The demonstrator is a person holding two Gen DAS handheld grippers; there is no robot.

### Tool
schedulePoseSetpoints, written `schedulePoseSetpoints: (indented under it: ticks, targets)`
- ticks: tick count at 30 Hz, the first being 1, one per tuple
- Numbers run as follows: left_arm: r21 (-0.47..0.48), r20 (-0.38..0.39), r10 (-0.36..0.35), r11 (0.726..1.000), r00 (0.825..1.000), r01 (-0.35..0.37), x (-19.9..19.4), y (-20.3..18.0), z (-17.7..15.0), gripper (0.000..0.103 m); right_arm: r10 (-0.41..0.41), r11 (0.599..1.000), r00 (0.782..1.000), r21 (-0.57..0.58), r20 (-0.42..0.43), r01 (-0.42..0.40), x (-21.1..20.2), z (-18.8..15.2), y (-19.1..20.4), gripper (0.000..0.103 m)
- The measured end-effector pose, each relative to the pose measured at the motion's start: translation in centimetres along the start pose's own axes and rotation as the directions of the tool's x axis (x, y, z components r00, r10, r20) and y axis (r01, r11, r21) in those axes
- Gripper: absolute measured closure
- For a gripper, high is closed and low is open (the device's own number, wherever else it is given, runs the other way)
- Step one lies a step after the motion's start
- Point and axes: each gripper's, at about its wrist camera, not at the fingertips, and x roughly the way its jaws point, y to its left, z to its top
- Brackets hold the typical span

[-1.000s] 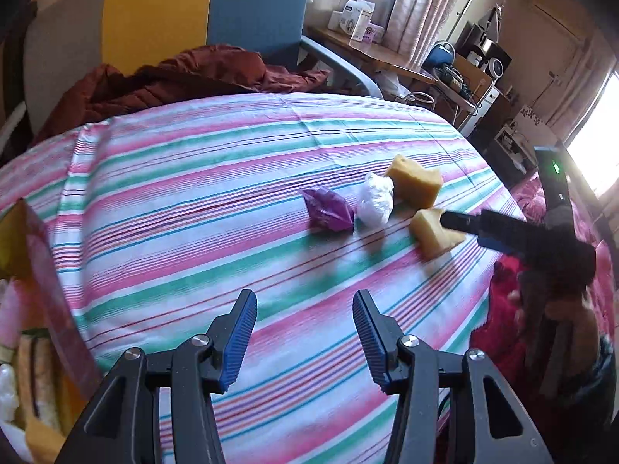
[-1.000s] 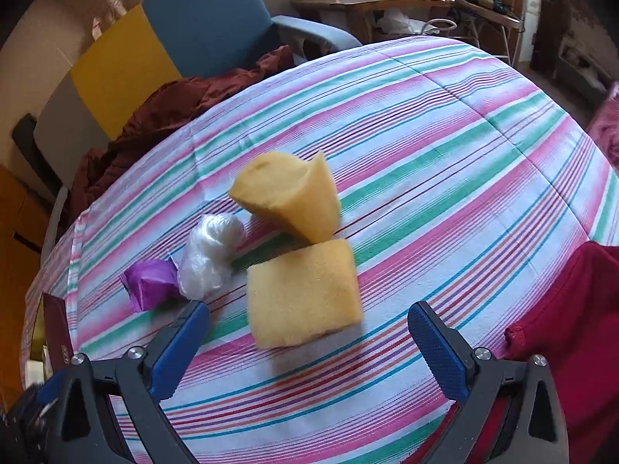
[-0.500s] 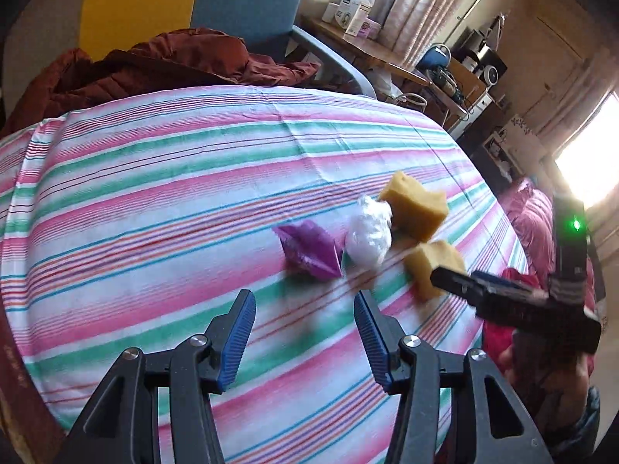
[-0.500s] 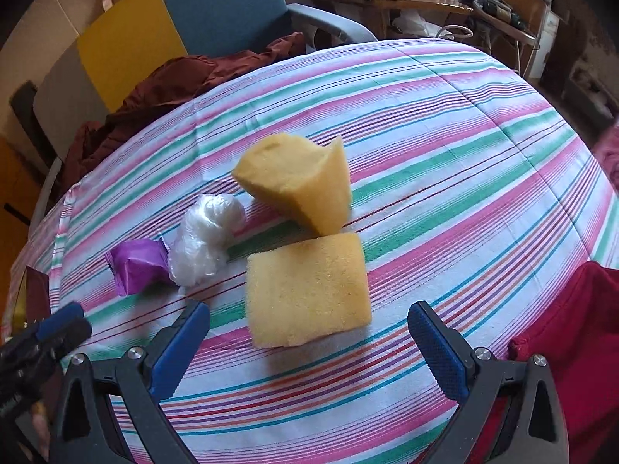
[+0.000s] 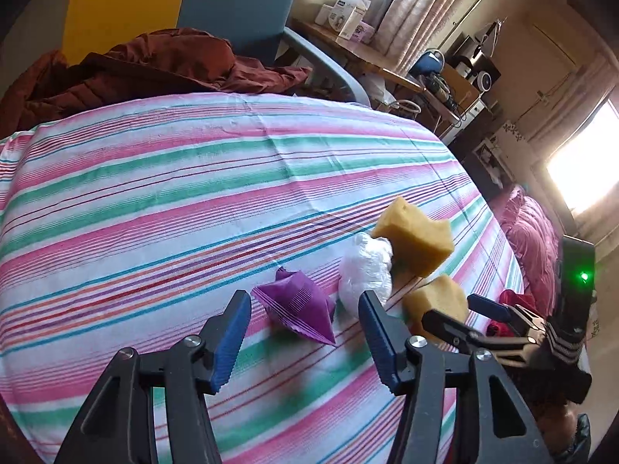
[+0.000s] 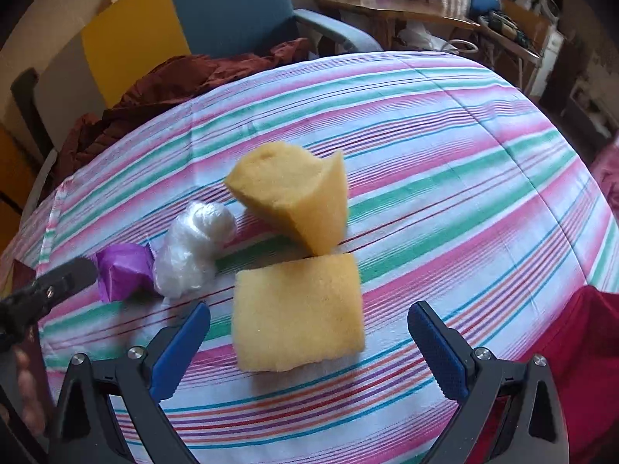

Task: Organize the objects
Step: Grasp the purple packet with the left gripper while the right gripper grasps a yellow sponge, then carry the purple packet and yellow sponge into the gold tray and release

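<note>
4 small things lie in a cluster near the right edge of the striped tabletop (image 5: pixel 162 178): a purple wrapper (image 5: pixel 298 305), a white plastic wad (image 5: pixel 365 266) touching it, and 2 yellow sponges, the far sponge (image 6: pixel 290 197) tilted against the near sponge (image 6: pixel 298 309). All look light and soft; the sponges should squash, so a grip across their flat sides seems best, while the crinkly wrapper may slip unless pinched at its middle. The left gripper (image 5: pixel 303 342) is empty, its jaws opening just short of the wrapper. The right gripper (image 6: pixel 309 348) stands wide apart, empty, straddling the near sponge without pressing it. The wad crowds the wrapper's right side. A brown garment (image 5: pixel 154 65) lies beyond the far edge.
</note>
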Motion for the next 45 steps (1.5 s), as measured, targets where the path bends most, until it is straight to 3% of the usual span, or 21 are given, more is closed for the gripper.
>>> schedulePoseSetpoints:
  ticks: [5,11,14,15,17,20,25,29,35,41,45]
  targets:
    - [-0.001,-0.016,0.011,1.000,1.000,-0.011,1.3,0.3,0.2,0.045,-0.020,0.998,1.000,-0.051,-0.020,0.019,0.6,-0.2,0.8,0.027]
    - [0.004,-0.029,0.005,1.000,1.000,-0.005,2.6,0.0,0.5,0.045,-0.038,0.998,0.999,-0.056,-0.024,0.037,0.6,-0.3,0.8,0.028]
    - [0.003,-0.040,0.019,1.000,0.999,-0.019,3.3,0.2,0.4,0.049,-0.042,0.998,0.999,-0.055,-0.024,0.040,0.7,-0.5,0.8,0.028]
    - [0.001,-0.047,0.016,1.000,0.999,-0.016,3.5,0.3,0.3,0.056,-0.042,0.998,0.999,-0.056,-0.024,0.041,0.8,-0.5,0.9,0.028]
    - [-0.025,-0.040,-0.009,1.000,0.999,0.008,3.6,0.7,-0.1,0.060,-0.052,0.997,0.998,-0.057,-0.020,0.051,0.8,-0.4,1.0,0.028]
    - [-0.019,-0.025,0.001,1.000,1.000,-0.001,3.0,0.8,-0.8,0.060,-0.062,0.998,0.998,-0.033,-0.026,0.061,1.1,-0.3,0.9,0.038]
    - [0.002,-0.004,0.023,1.000,1.000,-0.023,1.4,0.8,-2.6,0.061,-0.040,0.998,0.999,-0.041,-0.017,0.040,0.6,-0.4,1.1,0.040]
    - [0.032,0.032,0.066,0.997,0.997,-0.067,-1.2,0.4,-4.7,0.061,0.047,0.996,0.999,-0.071,-0.003,-0.047,-0.5,-0.6,2.2,0.040]
    - [-0.004,0.079,0.098,0.995,0.992,-0.098,-5.1,1.4,-6.9,0.061,0.169,0.972,0.985,-0.167,0.018,-0.164,-2.0,-1.3,5.0,0.040]
    - [-0.019,0.140,0.147,0.989,0.979,-0.145,-9.6,2.0,-8.6,0.061,0.311,0.913,0.950,-0.290,0.041,-0.286,-4.0,-2.4,7.9,0.040]
    - [-0.044,0.197,0.200,0.980,0.960,-0.195,-13.0,2.8,-10.0,0.061,0.339,0.879,0.940,-0.363,0.022,-0.309,-4.4,-3.8,10.2,0.040]
